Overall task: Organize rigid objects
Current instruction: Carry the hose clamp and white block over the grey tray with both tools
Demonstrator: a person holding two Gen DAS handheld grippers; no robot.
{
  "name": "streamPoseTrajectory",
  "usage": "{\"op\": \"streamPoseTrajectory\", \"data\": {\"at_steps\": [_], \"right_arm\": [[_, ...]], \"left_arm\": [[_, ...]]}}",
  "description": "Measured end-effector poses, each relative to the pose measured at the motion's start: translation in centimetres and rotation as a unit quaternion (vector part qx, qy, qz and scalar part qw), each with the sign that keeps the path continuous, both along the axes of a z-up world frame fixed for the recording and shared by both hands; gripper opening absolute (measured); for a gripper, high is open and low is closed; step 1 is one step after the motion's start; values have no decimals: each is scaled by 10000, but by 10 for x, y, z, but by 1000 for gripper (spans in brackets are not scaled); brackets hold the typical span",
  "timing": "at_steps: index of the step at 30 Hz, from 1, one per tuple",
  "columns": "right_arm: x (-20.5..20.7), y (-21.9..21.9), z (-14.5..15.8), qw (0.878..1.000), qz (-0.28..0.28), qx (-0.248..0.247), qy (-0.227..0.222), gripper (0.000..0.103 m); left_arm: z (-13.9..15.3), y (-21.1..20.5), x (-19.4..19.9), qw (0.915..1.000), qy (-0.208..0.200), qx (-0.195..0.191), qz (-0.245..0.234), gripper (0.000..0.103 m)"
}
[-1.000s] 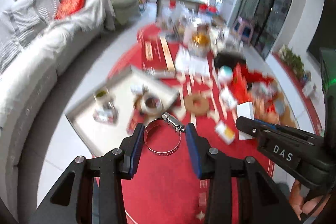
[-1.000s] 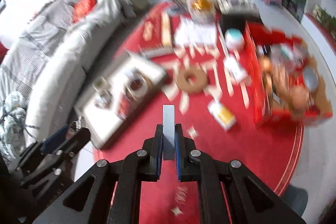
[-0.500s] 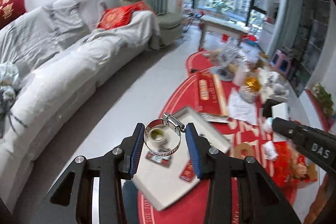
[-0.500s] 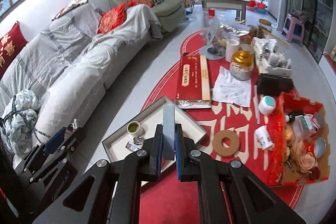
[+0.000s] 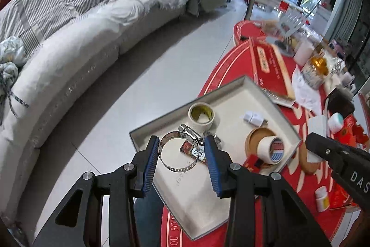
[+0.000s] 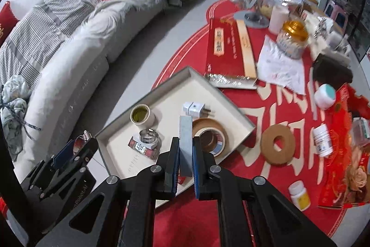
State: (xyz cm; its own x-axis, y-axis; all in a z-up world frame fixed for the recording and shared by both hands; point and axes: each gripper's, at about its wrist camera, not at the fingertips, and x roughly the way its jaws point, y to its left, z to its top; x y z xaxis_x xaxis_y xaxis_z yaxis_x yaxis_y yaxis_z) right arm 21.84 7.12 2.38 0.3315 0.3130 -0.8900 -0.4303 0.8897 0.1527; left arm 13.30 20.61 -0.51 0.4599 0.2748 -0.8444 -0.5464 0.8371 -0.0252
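Two hand-held grippers, the left (image 5: 182, 155) clamped on a hose clamp (image 5: 179, 151) and the right (image 6: 185, 152) on a grey block (image 6: 185, 145), have swung over the tray's (image 5: 233, 86) near corner, ready for placement.

Metal hose clamp (image 5: 181, 151): open steel ring with its screw housing at the top right, lower centre of the left wrist view, above the shallow white tray (image 5: 259, 94). Grey flat block (image 6: 185, 145): upright slab, lower centre of the right wrist view. In the tray: two tape rolls (image 6: 142, 117) (image 6: 209, 137), a white plug adapter (image 6: 194, 109), a second clamp (image 6: 149, 136).
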Motion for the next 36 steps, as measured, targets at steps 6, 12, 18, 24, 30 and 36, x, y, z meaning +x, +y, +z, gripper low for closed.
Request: {"op": "streamPoseTrajectory", "data": {"at_steps": [6, 12, 18, 24, 30, 36], "right_arm": [[11, 16, -25, 9997, 86, -135, 196, 11], [18, 28, -45, 9990, 169, -260, 308, 11], [22, 34, -62, 9982, 214, -359, 425, 11], [25, 38, -73, 9976, 251, -405, 501, 11], [24, 42, -77, 9973, 287, -423, 535, 11], [26, 45, -82, 9970, 290, -444, 562, 11]], "left_arm": [[-23, 2, 12, 9997, 234, 4, -5, 43], [-39, 4, 20, 9991, 412, -5, -24, 43], [-51, 3, 25, 9985, 546, -28, -49, 43], [-60, 5, 27, 9980, 626, -75, -37, 43], [-65, 7, 28, 9977, 669, -93, -27, 43], [-67, 9, 28, 9976, 679, -104, -20, 43]]}}
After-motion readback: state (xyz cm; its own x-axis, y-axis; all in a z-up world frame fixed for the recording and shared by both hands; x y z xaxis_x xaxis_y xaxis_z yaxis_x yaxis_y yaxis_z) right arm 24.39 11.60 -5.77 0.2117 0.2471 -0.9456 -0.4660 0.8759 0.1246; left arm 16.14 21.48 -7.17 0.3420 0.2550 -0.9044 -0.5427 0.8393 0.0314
